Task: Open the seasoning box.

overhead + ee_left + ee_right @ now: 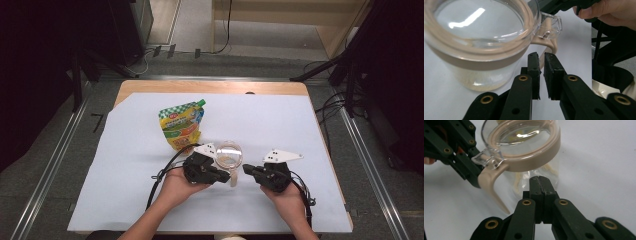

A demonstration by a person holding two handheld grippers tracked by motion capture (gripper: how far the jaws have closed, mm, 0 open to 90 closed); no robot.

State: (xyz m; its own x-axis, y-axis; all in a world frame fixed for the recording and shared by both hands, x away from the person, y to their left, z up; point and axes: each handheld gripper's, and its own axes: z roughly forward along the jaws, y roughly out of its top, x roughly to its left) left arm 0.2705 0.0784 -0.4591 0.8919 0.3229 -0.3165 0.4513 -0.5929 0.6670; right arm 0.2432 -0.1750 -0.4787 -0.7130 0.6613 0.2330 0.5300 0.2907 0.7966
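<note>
Two pairs of tongs, one in each of my hands, sit low over the white sheet on the table, pointing at each other with the clear jar between and just beyond their tips. My left gripper has its jaws parted by only a narrow slit with nothing between them; its tips lie right by the beige handle that curves down from the jar's lid ring. My right gripper is clenched tight, pad against pad, empty, with its nose close to the jar's glass wall beneath the beige ring.

As I judge it, the step is to get a hold on that handle. To do it well I would open the left jaws wider first, since the slit looks too thin to take the handle, then slide one pad to either side of it before squeezing. The right tongs could brace the glass so the jar does not skid on the sheet. The clear tab above the handle looks slippery; I would avoid it.

Farther off, the green and yellow pouch lies flat, well apart from both hands.
</note>
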